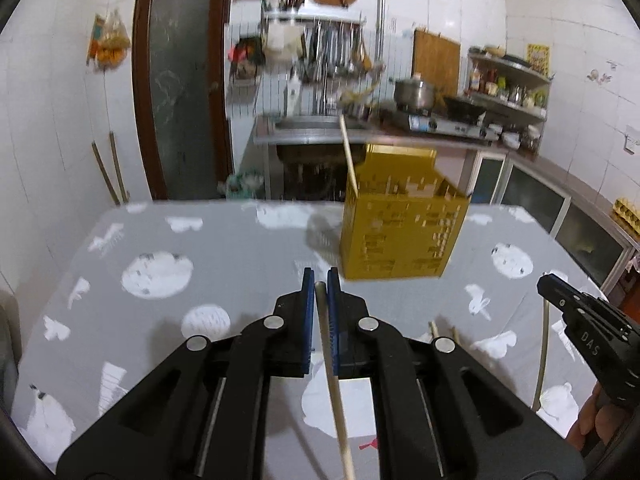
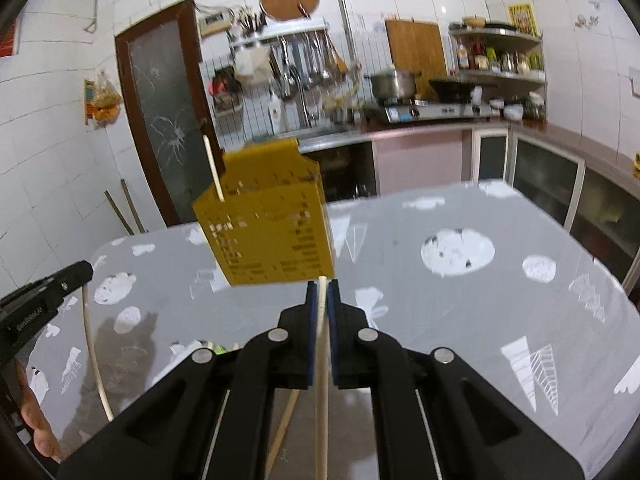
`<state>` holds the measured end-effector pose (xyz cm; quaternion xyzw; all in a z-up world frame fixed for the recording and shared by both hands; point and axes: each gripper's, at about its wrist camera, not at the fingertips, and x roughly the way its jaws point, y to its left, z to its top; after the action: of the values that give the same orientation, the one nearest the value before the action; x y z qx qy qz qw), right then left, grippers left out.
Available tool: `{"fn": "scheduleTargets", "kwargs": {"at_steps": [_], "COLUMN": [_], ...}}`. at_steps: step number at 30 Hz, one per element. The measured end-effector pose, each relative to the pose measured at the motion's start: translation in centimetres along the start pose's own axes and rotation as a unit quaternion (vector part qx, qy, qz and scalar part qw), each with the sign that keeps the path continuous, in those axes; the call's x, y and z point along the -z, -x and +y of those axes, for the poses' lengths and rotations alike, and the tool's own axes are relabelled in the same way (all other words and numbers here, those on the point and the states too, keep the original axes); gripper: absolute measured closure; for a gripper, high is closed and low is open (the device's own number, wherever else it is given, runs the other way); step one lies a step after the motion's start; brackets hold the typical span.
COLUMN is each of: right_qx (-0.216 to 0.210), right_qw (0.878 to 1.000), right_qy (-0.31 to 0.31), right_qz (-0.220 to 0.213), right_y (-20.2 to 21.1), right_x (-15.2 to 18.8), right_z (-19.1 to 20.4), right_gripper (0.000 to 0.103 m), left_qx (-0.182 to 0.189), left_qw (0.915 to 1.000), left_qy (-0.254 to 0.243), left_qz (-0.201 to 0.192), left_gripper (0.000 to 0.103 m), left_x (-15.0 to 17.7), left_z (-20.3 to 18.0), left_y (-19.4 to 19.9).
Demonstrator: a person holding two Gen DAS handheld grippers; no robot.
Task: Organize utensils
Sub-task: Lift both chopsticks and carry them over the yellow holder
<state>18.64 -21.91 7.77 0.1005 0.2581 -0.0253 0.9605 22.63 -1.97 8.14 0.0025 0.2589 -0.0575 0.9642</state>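
A yellow perforated utensil holder [image 1: 404, 220] stands on the grey patterned table [image 1: 240, 248], with one chopstick [image 1: 347, 152] leaning in it. My left gripper [image 1: 321, 280] is shut on a pale chopstick [image 1: 334, 384], held above the table just short of the holder. My right gripper [image 2: 322, 290] is shut on another pale chopstick [image 2: 321, 380], also just in front of the holder [image 2: 268, 220]. The right gripper shows at the right edge of the left wrist view [image 1: 588, 320]; the left gripper shows at the left edge of the right wrist view [image 2: 44, 292].
More chopsticks lie on the table below the grippers [image 1: 444, 330]. Behind the table are a sink [image 1: 308, 124], a gas stove with a pot [image 1: 416, 94], a spice shelf [image 1: 508, 80] and a dark door [image 1: 184, 88]. Cabinets run along the right [image 1: 560, 200].
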Motion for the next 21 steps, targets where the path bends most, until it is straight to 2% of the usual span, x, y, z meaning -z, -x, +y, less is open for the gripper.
{"fn": "scheduleTargets", "kwargs": {"at_steps": [7, 21], "right_qx": [-0.005, -0.009], "right_qw": [0.998, 0.993], "right_qy": [0.02, 0.035], "right_qz": [-0.052, -0.109], "right_y": [2.2, 5.3], "right_x": [-0.5, -0.6], "right_z": [1.0, 0.9], "right_gripper": [0.097, 0.097], "left_qx": [0.002, 0.004], "left_qw": [0.9988, 0.9975], "left_qy": [-0.01, -0.004], "left_qz": [-0.047, -0.07], "left_gripper": [0.098, 0.098], "left_x": [-0.3, 0.4], "left_z": [-0.3, 0.2], "left_y": [3.3, 5.1]}}
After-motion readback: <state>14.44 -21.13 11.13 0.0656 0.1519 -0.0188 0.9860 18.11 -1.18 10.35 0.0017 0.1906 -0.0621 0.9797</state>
